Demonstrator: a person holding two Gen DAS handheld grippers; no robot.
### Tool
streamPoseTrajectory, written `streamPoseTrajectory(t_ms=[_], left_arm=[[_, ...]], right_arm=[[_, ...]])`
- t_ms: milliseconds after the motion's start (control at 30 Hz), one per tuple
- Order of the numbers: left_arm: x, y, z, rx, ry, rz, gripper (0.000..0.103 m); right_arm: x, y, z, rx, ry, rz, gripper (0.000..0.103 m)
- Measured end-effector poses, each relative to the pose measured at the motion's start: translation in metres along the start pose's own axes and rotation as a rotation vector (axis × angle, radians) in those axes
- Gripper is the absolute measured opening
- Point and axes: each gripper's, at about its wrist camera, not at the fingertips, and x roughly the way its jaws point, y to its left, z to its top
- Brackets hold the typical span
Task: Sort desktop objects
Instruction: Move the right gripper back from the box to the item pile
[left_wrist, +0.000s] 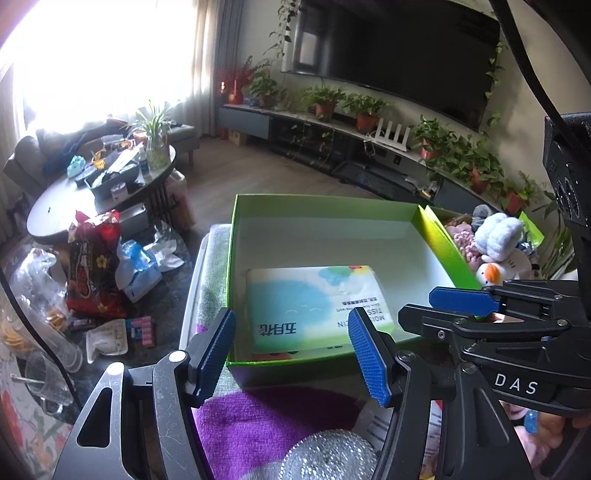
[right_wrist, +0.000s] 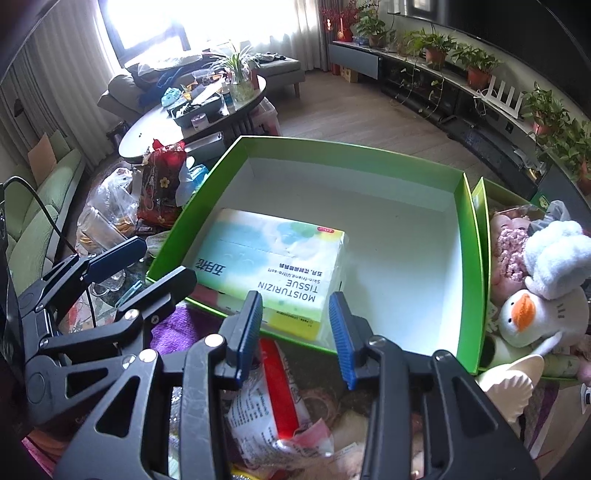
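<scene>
A green box with a white floor (left_wrist: 332, 236) (right_wrist: 399, 236) holds one pack of moisturizing tissue (left_wrist: 317, 306) (right_wrist: 273, 266) near its front edge. My left gripper (left_wrist: 291, 350) is open and empty, just in front of the box over a purple towel (left_wrist: 258, 417). My right gripper (right_wrist: 295, 332) is open and empty, close above the tissue pack's near end; it also shows in the left wrist view (left_wrist: 450, 306). A silver scouring ball (left_wrist: 325, 458) lies under the left gripper. A red and white packet (right_wrist: 273, 398) lies under the right gripper.
A second green box at the right holds a white duck plush (right_wrist: 543, 314) (left_wrist: 498, 266) and a pink knitted item (right_wrist: 509, 251). Snack bags (left_wrist: 96, 266), wrappers and glassware (left_wrist: 44, 376) clutter the left. A round coffee table (left_wrist: 92, 192) stands behind.
</scene>
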Motion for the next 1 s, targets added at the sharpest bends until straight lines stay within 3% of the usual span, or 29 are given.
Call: streamPoseTrajectory(t_ms=[533, 1000], left_arm=[[-0.072, -0.023, -0.009, 0.036, -0.091, -0.012, 0.064], [-0.129, -0.043, -0.033, 0.063, -0.147, -0.024, 0.064]], right_arm=[[-0.066, 0.016, -0.022, -0.016, -0.088, 0.012, 0.037], [-0.119, 0.025, -0.061, -0.028, -0.146, 0.038, 0.037]])
